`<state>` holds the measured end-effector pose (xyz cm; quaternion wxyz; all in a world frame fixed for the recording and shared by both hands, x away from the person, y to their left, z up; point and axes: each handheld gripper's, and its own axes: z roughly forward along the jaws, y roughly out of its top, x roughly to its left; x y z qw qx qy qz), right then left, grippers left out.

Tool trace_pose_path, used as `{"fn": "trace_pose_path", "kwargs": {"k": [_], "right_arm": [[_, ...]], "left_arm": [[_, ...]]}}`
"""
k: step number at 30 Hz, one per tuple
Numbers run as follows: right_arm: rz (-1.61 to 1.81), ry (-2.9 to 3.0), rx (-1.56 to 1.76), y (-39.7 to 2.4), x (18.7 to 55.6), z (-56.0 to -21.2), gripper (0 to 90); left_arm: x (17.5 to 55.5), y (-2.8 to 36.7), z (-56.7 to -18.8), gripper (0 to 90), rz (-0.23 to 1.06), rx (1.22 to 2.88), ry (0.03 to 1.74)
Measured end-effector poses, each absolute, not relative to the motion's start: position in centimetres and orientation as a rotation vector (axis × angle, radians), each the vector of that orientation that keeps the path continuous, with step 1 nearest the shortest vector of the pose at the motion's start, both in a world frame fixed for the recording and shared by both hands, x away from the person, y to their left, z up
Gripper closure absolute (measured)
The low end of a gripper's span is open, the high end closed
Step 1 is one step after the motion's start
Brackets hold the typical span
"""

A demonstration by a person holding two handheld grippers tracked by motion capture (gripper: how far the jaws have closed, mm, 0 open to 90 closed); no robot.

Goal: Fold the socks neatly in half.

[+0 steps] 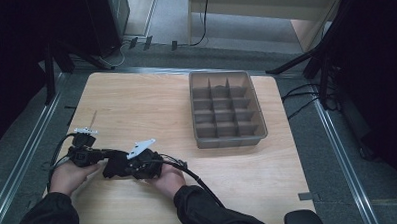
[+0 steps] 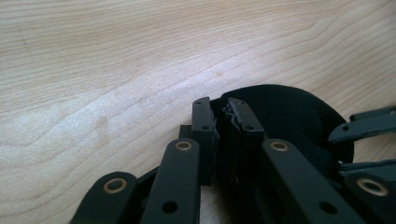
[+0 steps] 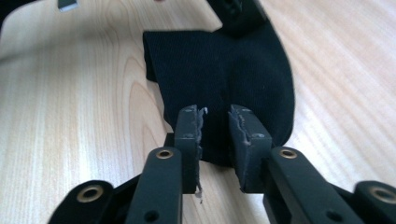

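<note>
A black cloth lies flat on the bench near its front-left edge. The left hand-held gripper pinches the cloth's rim — jaws nearly together. The right hand-held gripper straddles another edge with a narrow gap, not clamped. If it closes too shallow, the cloth could slip free — or bunch.
</note>
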<state>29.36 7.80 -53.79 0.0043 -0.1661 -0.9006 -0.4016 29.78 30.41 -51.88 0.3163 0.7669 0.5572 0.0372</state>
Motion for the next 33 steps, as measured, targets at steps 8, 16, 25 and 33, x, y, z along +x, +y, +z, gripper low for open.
{"fn": "trace_pose_path", "kwargs": {"k": [8, 16, 25, 33], "right_arm": [[-1.335, -2.792, -0.515, 6.7, 30.3, -51.9, 65.6], [-1.317, -2.802, -0.509, 6.3, 30.7, -51.4, 60.3], [-1.302, -2.806, -0.491, 6.0, 31.1, -51.1, 56.6], [-1.278, -2.814, -0.481, 6.4, 31.7, -50.9, 52.4]], "left_arm": [[29.3, 30.8, -51.0, 64.6, 0.12, 1.987, 1.419], [28.8, 31.1, -49.8, 59.6, 0.136, 1.978, 1.421], [27.8, 32.2, -49.3, 54.5, 0.118, 1.963, 1.429], [27.4, 33.2, -49.1, 50.9, 0.102, 1.948, 1.445]]}}
